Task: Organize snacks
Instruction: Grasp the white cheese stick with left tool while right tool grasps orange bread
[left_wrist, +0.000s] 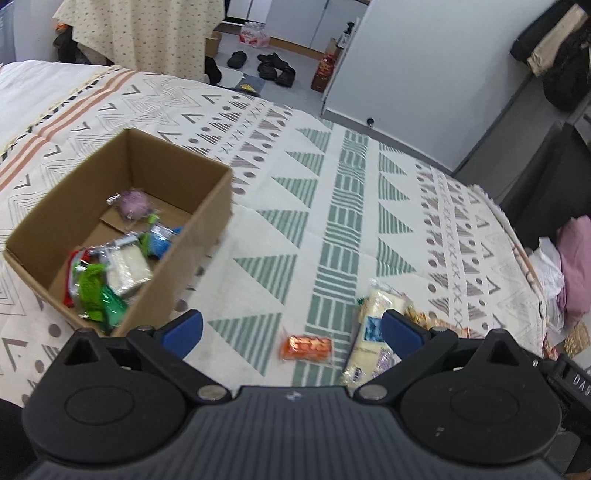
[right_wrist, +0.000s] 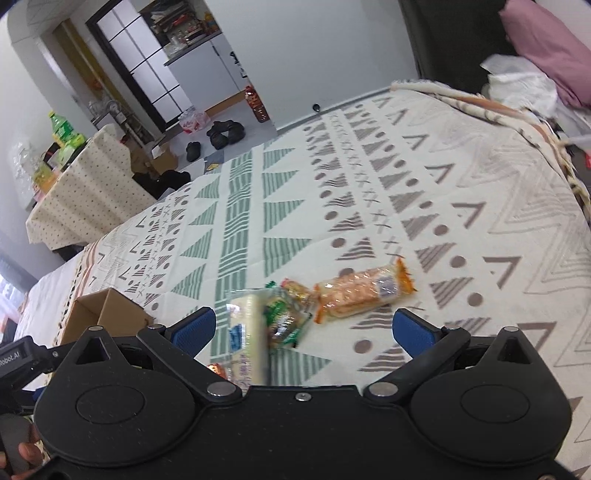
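Observation:
A brown cardboard box (left_wrist: 207, 218) stands on the patterned bed cover at the left and holds several snack packs, among them a white one (left_wrist: 127, 267) and a green one (left_wrist: 98, 295). My left gripper (left_wrist: 291, 325) is open and empty, just right of the box. A small orange pack (left_wrist: 306, 348) lies between its fingers. A long white pack (left_wrist: 369, 332) lies by its right finger. My right gripper (right_wrist: 304, 328) is open and empty above the white pack (right_wrist: 246, 332), a green-brown pack (right_wrist: 286, 321) and an orange-wrapped cracker pack (right_wrist: 364, 293). The box corner (right_wrist: 107, 314) shows at the left.
The bed cover (left_wrist: 332, 206) reaches a grey wall and floor at the back. Shoes (left_wrist: 275, 68) lie on the floor. A cloth-covered table (right_wrist: 85, 184) with bottles stands beyond the bed. Pink and white fabric (right_wrist: 532, 59) lies at the bed's far right.

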